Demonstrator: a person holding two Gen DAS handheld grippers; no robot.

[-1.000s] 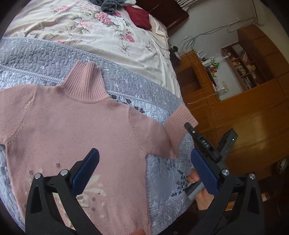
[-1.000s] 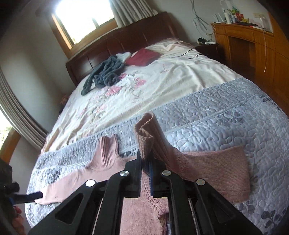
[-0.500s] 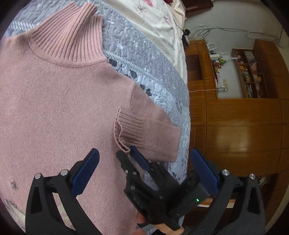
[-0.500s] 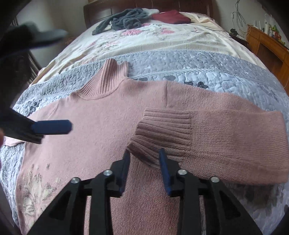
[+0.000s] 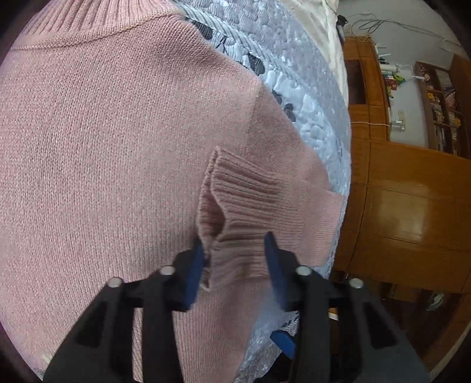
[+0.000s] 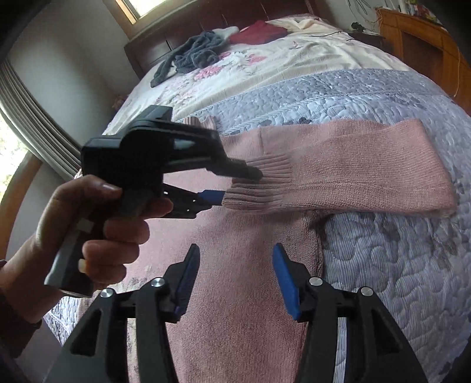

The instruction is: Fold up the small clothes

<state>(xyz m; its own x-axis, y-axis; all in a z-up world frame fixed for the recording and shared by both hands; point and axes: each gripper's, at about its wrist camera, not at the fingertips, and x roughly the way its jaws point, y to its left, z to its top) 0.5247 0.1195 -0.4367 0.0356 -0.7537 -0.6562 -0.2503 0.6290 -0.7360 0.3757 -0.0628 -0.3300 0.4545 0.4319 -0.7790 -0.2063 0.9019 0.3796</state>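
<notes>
Looking at the bed first: cream flowered sheet at the far end, grey-blue quilt across the near part. Pink sweater lies flat on the quilt, ribbed collar toward the headboard. One sleeve is folded inward across the chest, its fold edge out over the quilt and its ribbed cuff resting on the sweater body.

My left tongs are partly spread, one blue pad on each side of the cuff's lower edge, cuff fabric between them; I cannot tell if the pads press it or only flank it. In the right wrist view the same left tongs show from the side, tips at the cuff, one finger above it and one blue-tipped finger at its lower edge. A hand grips the tool's handle.

My right tongs are wide apart and hold nothing, hanging above the lower body of the sweater, near the cuff but apart from it.

Far end of the bed: a dark grey garment in a heap, a dark red one just beside it. Wooden cabinets stand beside the bed.
</notes>
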